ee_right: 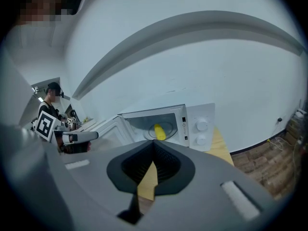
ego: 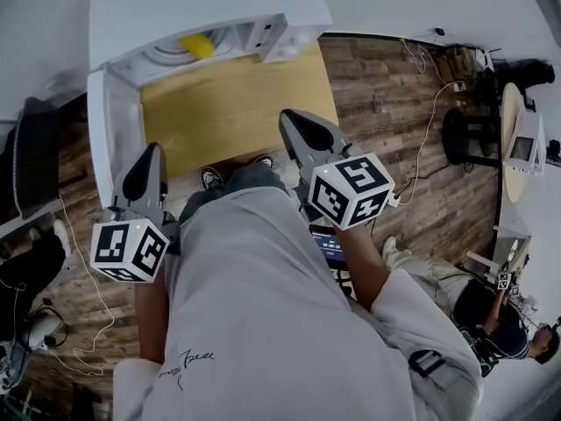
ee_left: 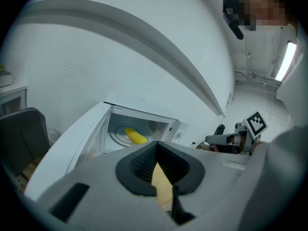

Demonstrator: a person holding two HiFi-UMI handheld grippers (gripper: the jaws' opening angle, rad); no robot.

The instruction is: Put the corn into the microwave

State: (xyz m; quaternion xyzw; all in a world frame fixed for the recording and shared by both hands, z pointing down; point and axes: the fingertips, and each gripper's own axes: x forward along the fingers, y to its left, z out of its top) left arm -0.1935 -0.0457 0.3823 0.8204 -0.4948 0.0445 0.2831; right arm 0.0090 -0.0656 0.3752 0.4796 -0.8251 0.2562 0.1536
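Left claw point(ego: 149, 160), right claw point(ego: 298, 125): both pinched together, empty, before white boxy microwave point(ego: 210, 7).
Yellow corn cob point(ego: 197, 45) inside; best push open door point(ego: 105, 139) by its free edge.

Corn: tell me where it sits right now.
The corn lies inside the open microwave, left of its two knobs in the right gripper view, at the far end of the wooden table.

A person wears a pale grey T-shirt point(ego: 263, 314) with small dark script lettering, blue-grey jeans point(ego: 232, 185) and dark lace-up shoes point(ego: 211, 178). The left gripper point(ego: 151, 150) and right gripper point(ego: 292, 119) have grey shells, black pads and white cubes printed with black square markers.
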